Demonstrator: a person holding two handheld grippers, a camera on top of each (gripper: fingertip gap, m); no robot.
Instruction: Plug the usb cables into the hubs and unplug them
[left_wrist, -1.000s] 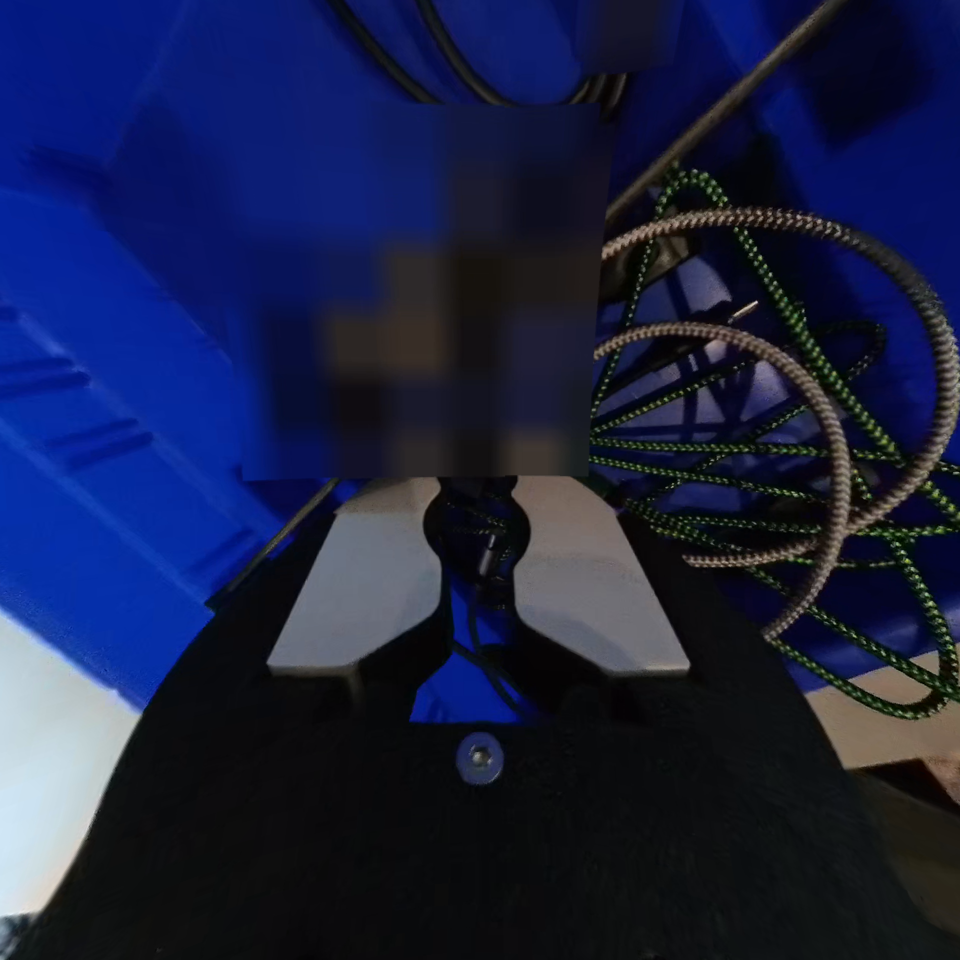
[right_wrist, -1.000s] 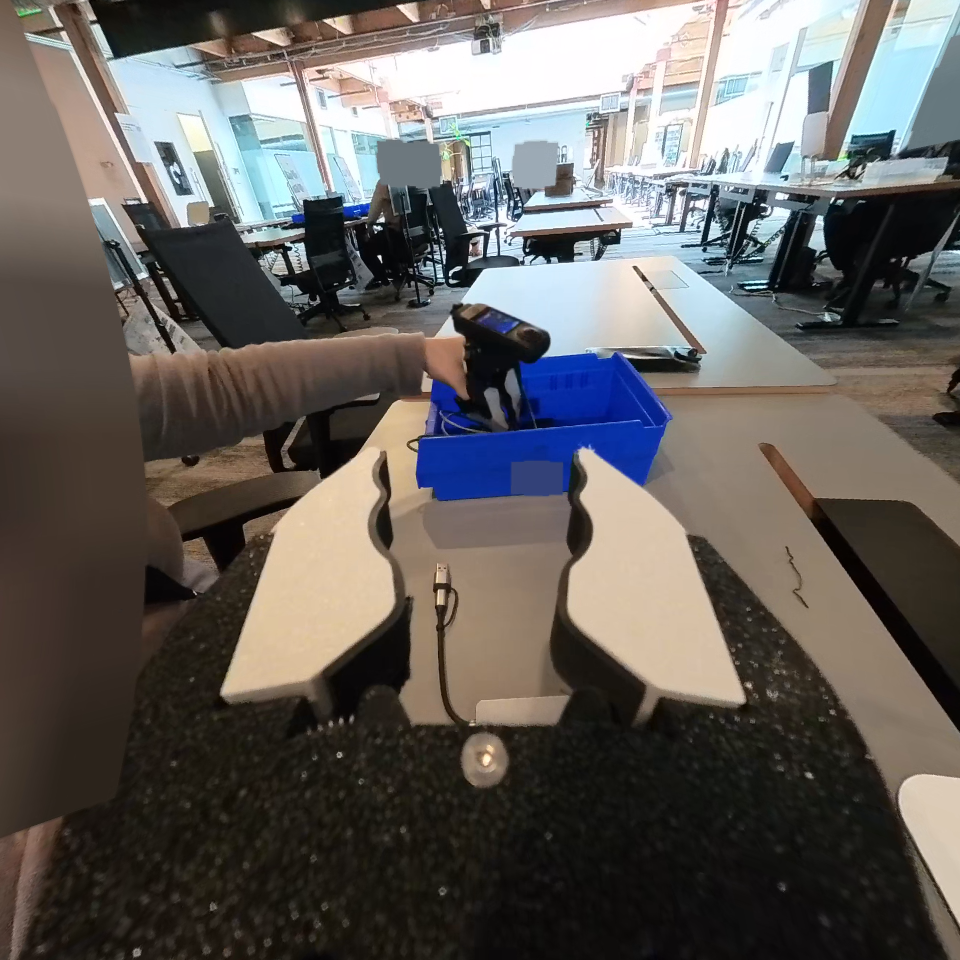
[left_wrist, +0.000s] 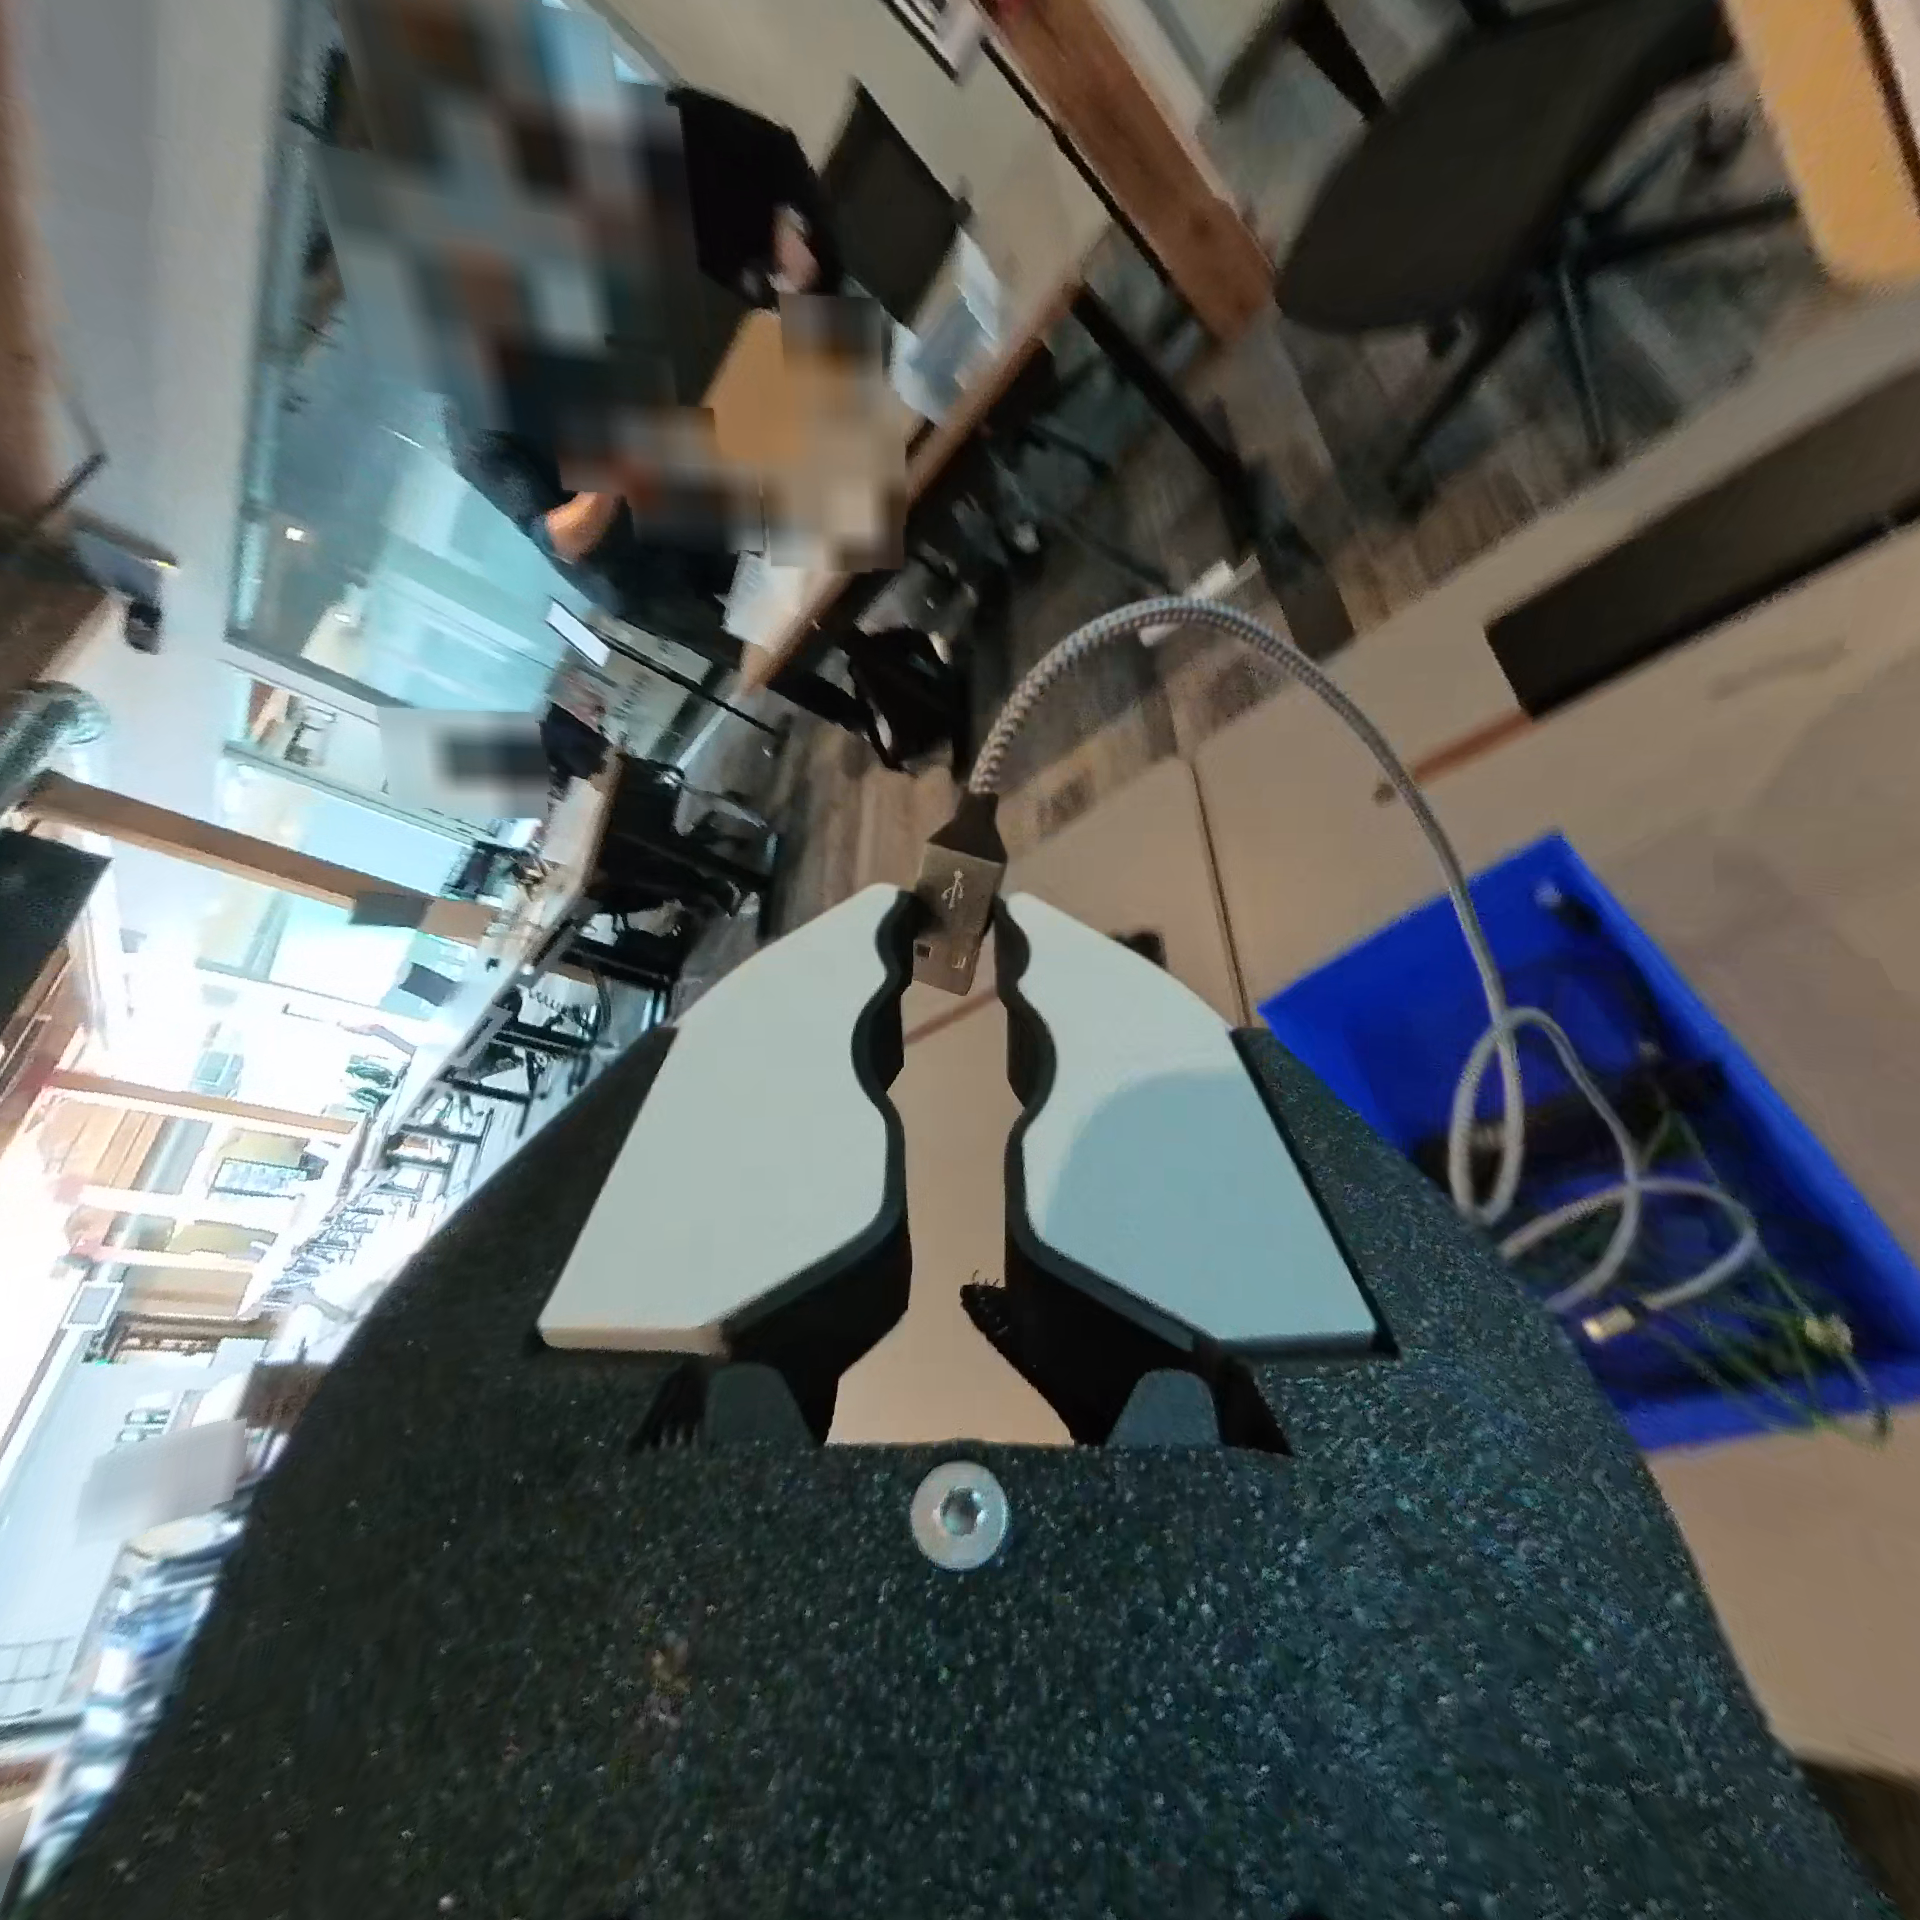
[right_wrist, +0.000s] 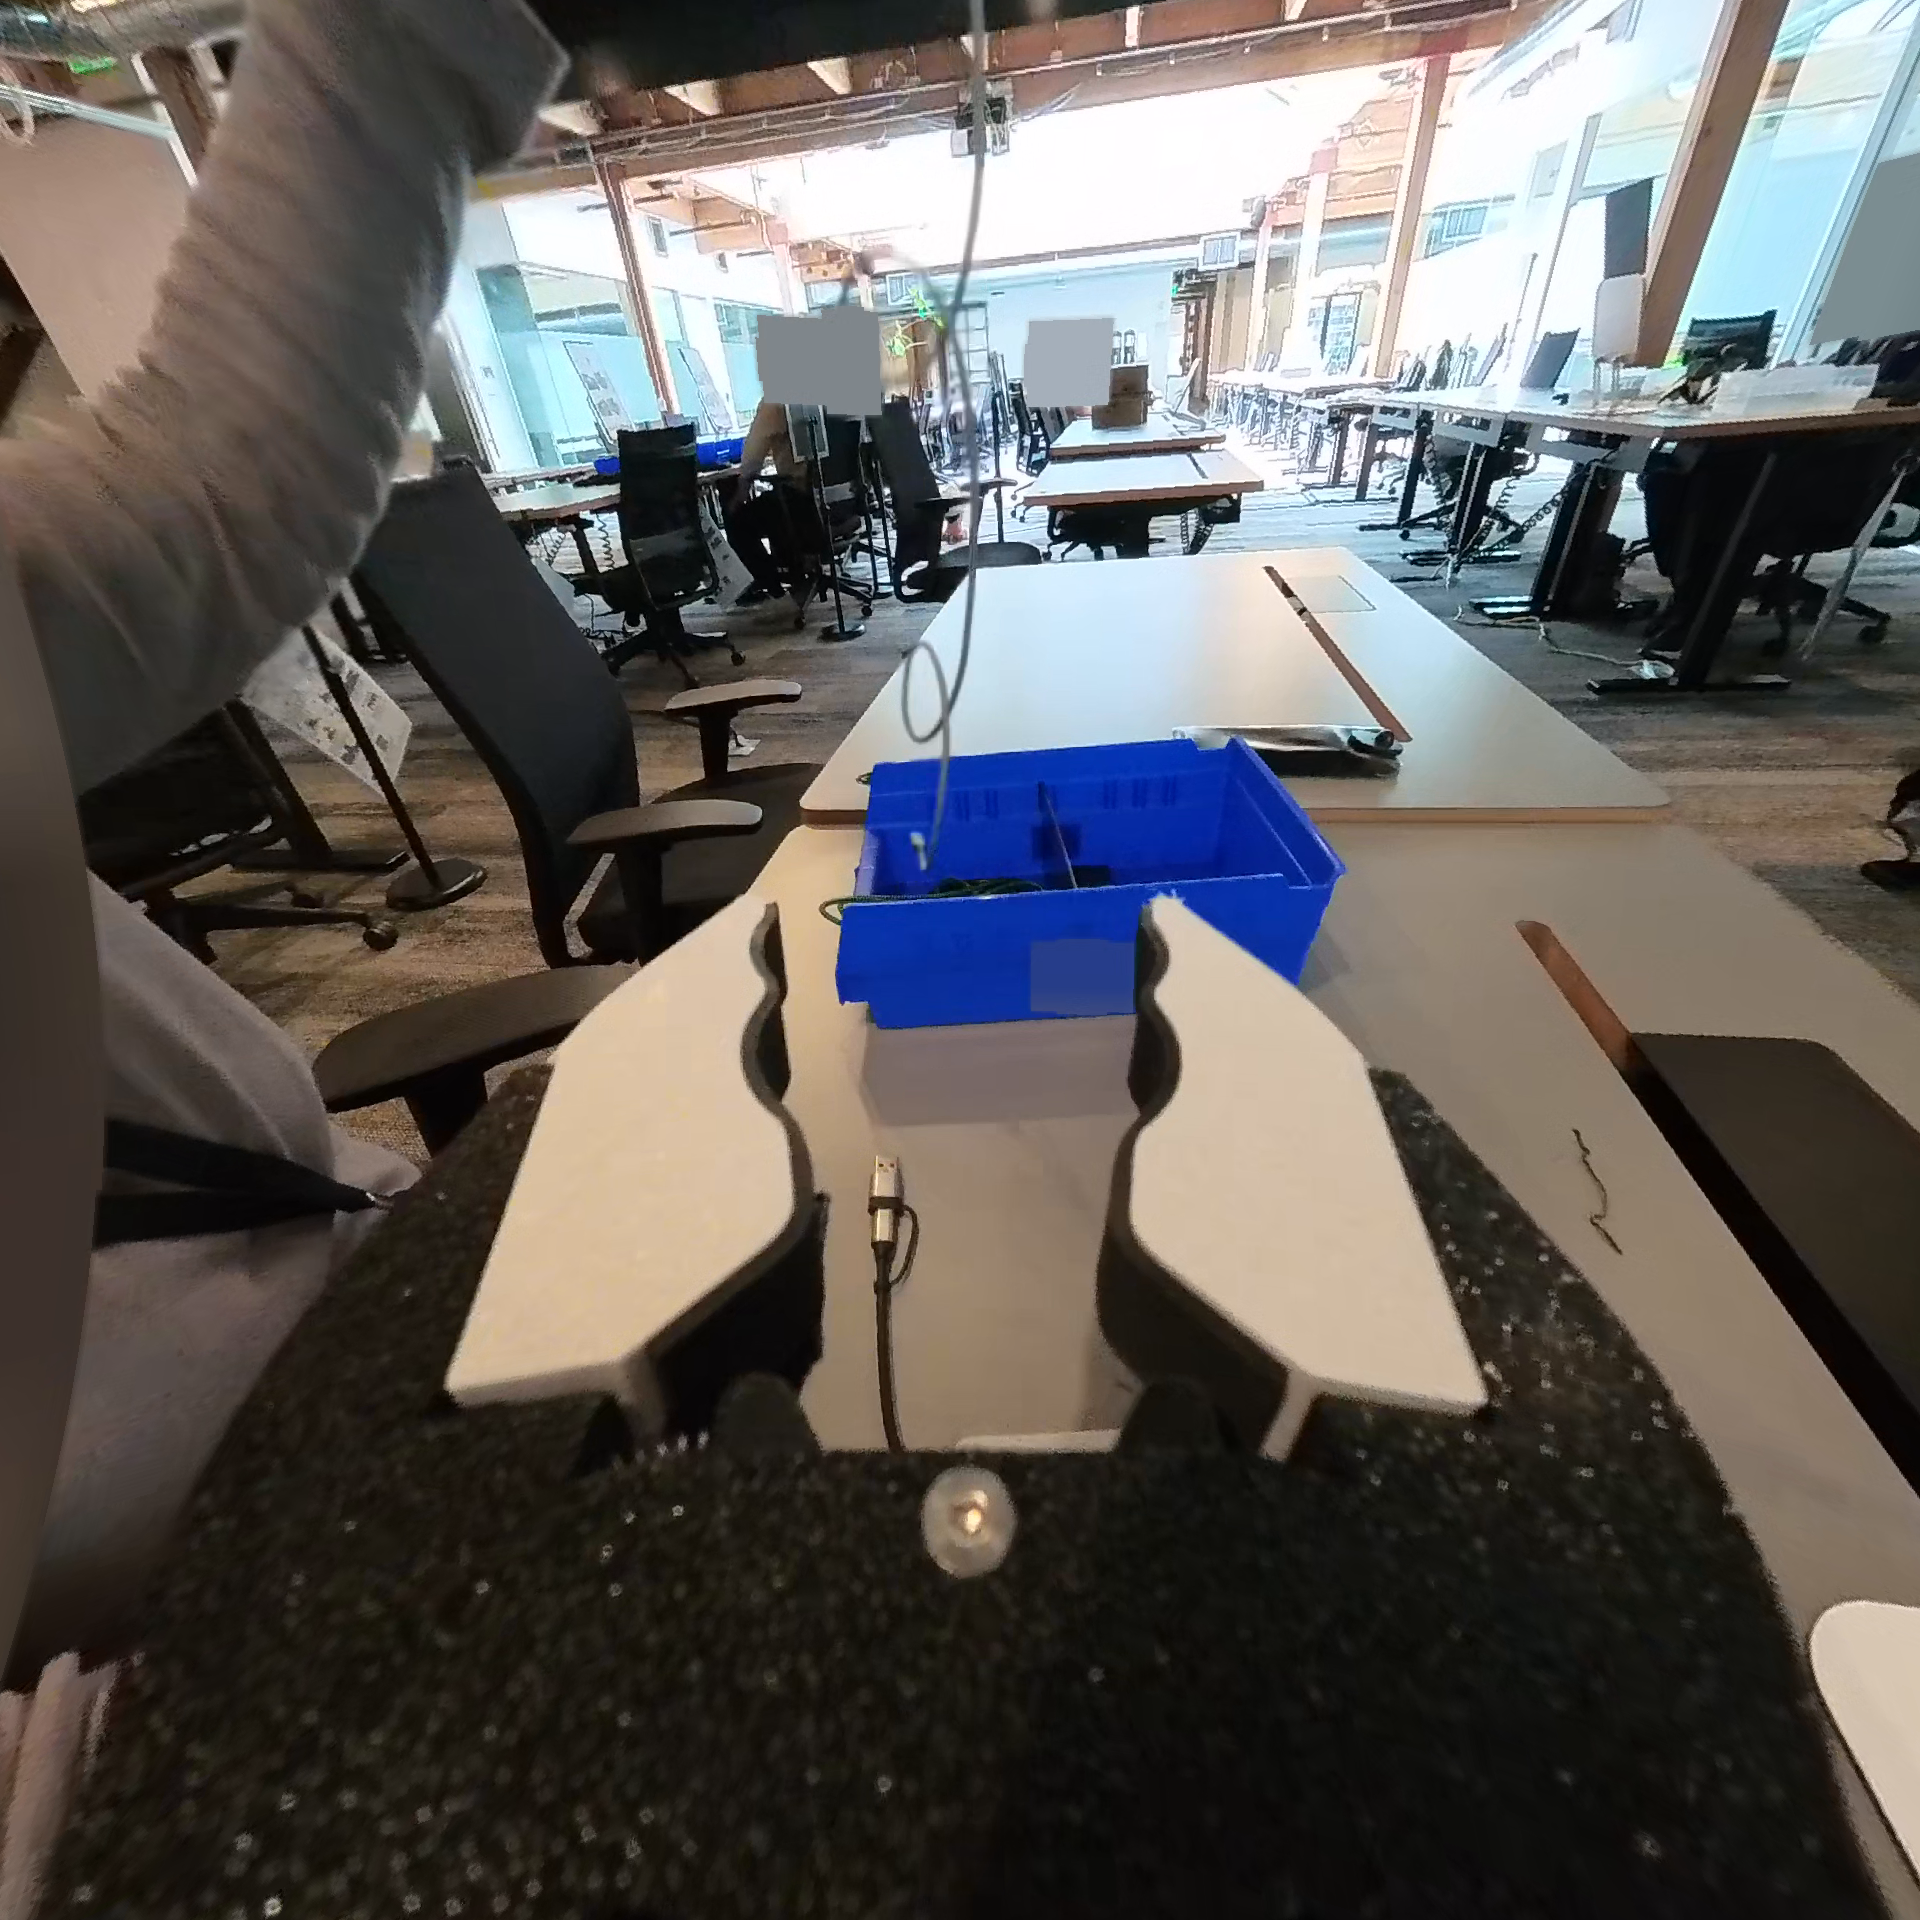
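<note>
- Our left gripper (left_wrist: 948, 940) is clenched on the metal USB plug (left_wrist: 954, 914) of a grey braided cable (left_wrist: 1351, 727), pinched only at the very tips of its fingers (left_wrist: 790, 1091). It is raised well above the blue bin (right_wrist: 1081, 925), with the cable hanging down into the bin.
- Risk one, as we judge it: so shallow a pinch could let the plug twist or slip out if the trailing cable tugs.
- In the left wrist view the cable loops among green-and-black cables (left_wrist: 1766, 1320) in the bin. If it is tangled with them, lifting further may drag those out over the bin's wall.
- Our right gripper (right_wrist: 961, 1023) is released, jaws wide apart and holding nothing, on the near side of the bin above the table (right_wrist: 1455, 1039).
- A second, dark cable with a silver plug (right_wrist: 885, 1210) lies on the table, on the near side of the bin and between the right gripper's fingers. Closing from here without lining up could clip its cord, not the plug body.
- We see no hub in either view, so where the plugs must go we cannot tell. Swinging the held cable across may sweep the loose plug off its place.
</note>
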